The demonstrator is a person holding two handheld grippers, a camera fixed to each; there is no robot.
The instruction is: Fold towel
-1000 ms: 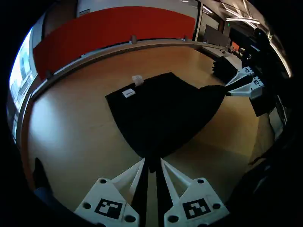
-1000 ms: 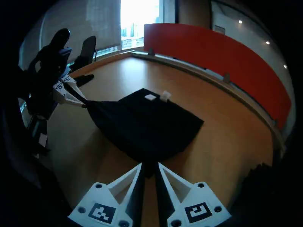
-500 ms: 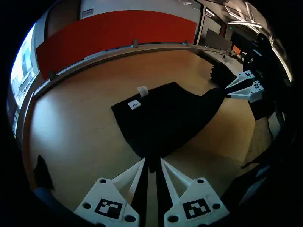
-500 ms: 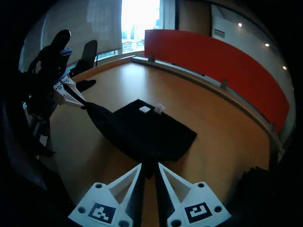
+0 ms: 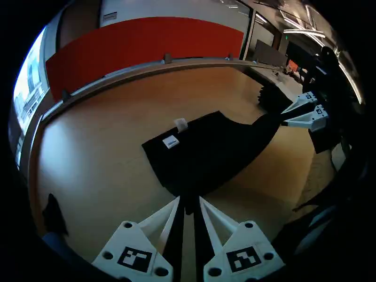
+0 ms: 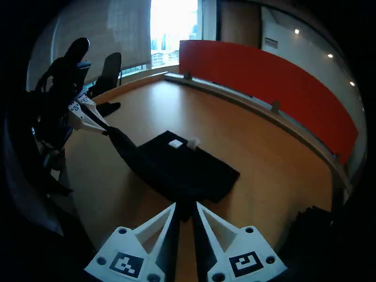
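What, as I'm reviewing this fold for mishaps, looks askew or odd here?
Nothing stands out. The black towel sags between the left gripper and right gripper, each shut on a corner, its far part flat on the wooden table. Its white tags face up; nothing spilled or torn.

Count on inspection: one table [image 5: 94, 141], one towel [image 5: 207, 145] bearing two white tags [image 5: 170, 141], two grippers, namely left gripper [image 5: 189, 203] and right gripper [image 6: 185, 207], one dark pile [image 5: 271, 96], one red partition [image 5: 141, 42].
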